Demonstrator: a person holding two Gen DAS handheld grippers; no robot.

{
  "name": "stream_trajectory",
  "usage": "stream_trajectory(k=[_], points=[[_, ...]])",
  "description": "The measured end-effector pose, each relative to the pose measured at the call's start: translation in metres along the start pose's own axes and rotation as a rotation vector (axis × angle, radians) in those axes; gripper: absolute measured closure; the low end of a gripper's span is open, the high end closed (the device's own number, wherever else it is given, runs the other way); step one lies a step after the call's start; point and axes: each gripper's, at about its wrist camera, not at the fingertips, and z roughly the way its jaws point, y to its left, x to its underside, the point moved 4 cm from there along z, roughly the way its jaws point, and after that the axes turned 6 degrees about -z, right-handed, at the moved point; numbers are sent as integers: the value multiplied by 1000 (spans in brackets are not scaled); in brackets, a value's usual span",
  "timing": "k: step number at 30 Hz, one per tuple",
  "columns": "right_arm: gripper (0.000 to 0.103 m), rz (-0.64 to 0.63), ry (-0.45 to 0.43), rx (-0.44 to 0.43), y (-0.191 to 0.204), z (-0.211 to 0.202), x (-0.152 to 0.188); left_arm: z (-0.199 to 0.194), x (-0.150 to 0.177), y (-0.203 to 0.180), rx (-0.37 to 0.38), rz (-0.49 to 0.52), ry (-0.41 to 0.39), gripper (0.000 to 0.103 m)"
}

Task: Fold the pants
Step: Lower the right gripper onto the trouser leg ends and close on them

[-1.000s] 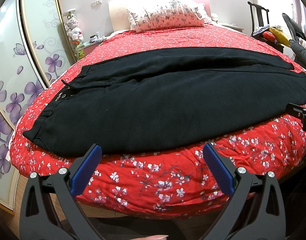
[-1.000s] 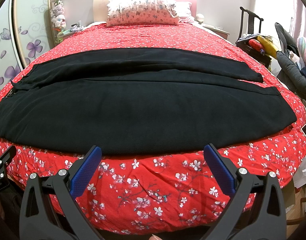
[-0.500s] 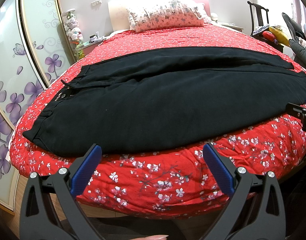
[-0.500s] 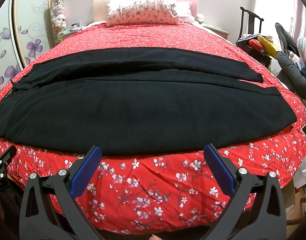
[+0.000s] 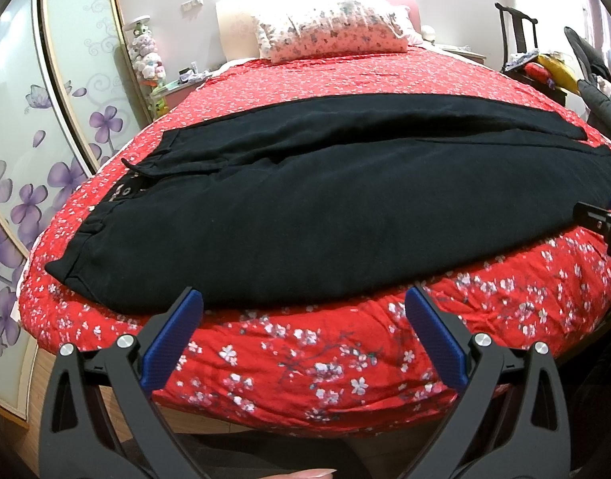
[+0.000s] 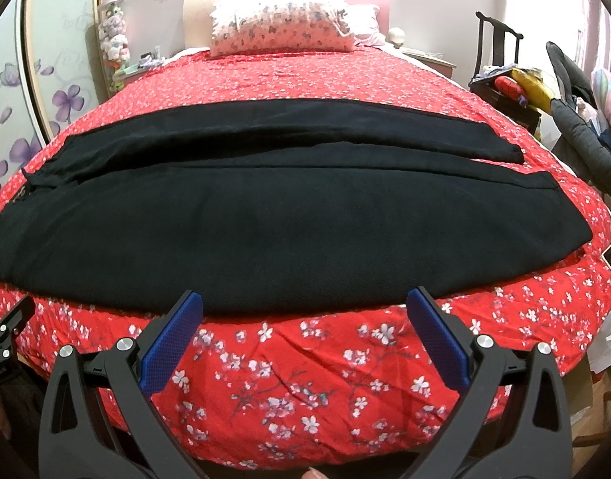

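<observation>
Pants: long black fabric pants (image 5: 337, 207) lie flat across the foot end of the bed, waistband toward the left side, leg hems toward the right; one leg lies nearer the foot edge, the other just behind it, partly overlapped.
Bed: red quilt with small white blossoms (image 5: 345, 80) covers the whole mattress; the pants rest directly on it, their near edge close to the foot edge.
Left gripper: black clamp with blue pads (image 5: 303, 311), jaws spread wide, holding nothing, poised off the foot of the bed just short of the pants' near edge.
Right gripper: matching black clamp with blue pads (image 6: 304, 311), jaws likewise wide apart and empty, also short of the near edge, further toward the hems.
Pillow: pale floral pillow (image 6: 281, 30) at the head of the bed, against the headboard.
Chair: dark wooden chair (image 6: 501, 64) right of the bed, its seat heaped with red and yellow items I can't identify.
Wardrobe: frosted sliding doors with purple flowers (image 5: 34, 151) on the left.
</observation>
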Motion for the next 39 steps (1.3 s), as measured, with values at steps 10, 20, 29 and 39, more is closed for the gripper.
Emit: stream_trajectory(k=[10, 20, 29, 39], points=[[1, 301, -48, -151, -79, 10, -27, 4, -54, 0, -11, -65, -48, 2], [1, 552, -11, -187, -207, 63, -125, 48, -120, 9, 148, -353, -108, 2], [1, 710, 78, 64, -313, 165, -185, 85, -116, -1, 105, -292, -93, 2], [37, 826, 139, 265, -353, 253, -192, 106, -109, -15, 114, -200, -15, 2]])
